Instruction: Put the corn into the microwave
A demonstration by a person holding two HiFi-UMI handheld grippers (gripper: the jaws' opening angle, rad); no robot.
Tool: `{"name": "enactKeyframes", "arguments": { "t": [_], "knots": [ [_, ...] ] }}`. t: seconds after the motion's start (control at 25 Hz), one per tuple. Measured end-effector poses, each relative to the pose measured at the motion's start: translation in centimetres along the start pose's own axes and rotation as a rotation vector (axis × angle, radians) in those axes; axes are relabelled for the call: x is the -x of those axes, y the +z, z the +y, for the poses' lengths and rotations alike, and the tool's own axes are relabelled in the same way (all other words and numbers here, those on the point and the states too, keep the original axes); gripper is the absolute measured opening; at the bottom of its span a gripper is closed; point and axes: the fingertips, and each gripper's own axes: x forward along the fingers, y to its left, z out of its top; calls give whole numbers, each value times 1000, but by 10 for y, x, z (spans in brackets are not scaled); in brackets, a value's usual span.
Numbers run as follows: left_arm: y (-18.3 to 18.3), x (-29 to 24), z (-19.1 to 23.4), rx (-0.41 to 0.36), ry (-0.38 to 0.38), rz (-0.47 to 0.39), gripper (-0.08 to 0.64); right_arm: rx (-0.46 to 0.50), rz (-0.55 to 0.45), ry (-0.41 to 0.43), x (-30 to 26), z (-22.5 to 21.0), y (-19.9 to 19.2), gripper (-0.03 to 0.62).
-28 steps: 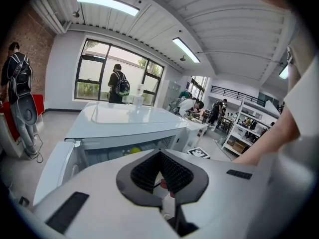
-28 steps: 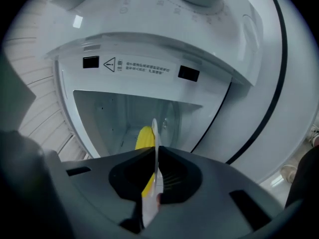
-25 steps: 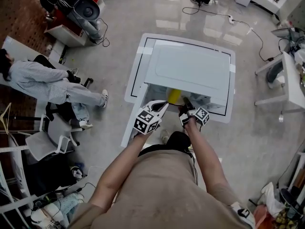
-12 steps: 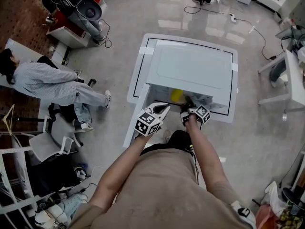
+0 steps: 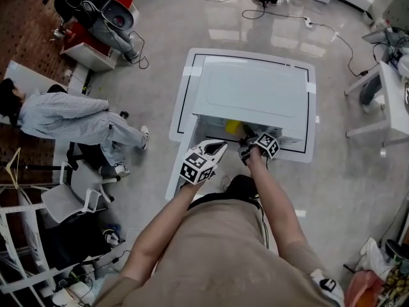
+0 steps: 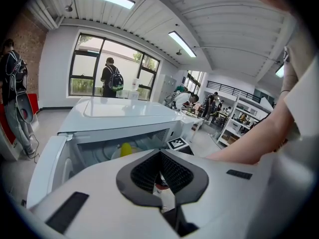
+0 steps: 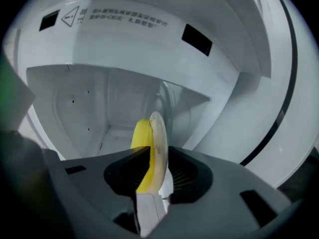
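Observation:
The white microwave stands on a white table, its door swung open toward me on the left. The yellow corn lies on a white plate, seen edge-on inside the cavity. My right gripper reaches into the opening; its jaws are opening, and the plate's rim and the corn stand between them. From above, the corn shows just ahead of the right gripper. My left gripper hangs shut and empty before the opening; its view shows the corn and door.
A person sits on a chair left of the table. A second table stands at the right. Cables run over the glossy floor behind the microwave. Equipment sits at the back left.
My right gripper has edged forward into the microwave opening with the corn and plate. The left gripper has kept its place.

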Motion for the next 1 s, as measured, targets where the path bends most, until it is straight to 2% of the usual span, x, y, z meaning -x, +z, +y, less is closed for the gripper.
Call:
{"name": "enactKeyframes", "arguments": {
  "t": [0.12, 0.24, 0.36, 0.52, 0.64, 0.8, 0.92, 1.0],
  "knots": [
    [-3, 1, -1, 5, -1, 1, -3, 34, 24, 19, 3, 4, -4, 136],
    [-4, 2, -1, 12, -1, -1, -3, 81, 30, 53, 10, 10, -7, 204],
    [-4, 3, -1, 19, -1, -6, -3, 187, 5, 63, 21, 12, -10, 222],
    [-4, 3, -3, 23, -5, -10, -3, 353, -17, 18, 38, 9, -16, 224],
    [-4, 1, -5, 24, -9, -11, -3, 549, 3, -21, 43, 9, -24, 231],
    [-3, 0, -8, 21, -15, -12, -3, 870, 38, -62, 43, 12, -35, 256],
    [-3, -1, -12, 20, -21, -8, -3, 1141, 93, -147, 41, 8, -43, 268],
    [-4, -2, -13, 20, -22, -6, -3, 1266, 126, -195, 37, 5, -46, 272]
  ]
}}
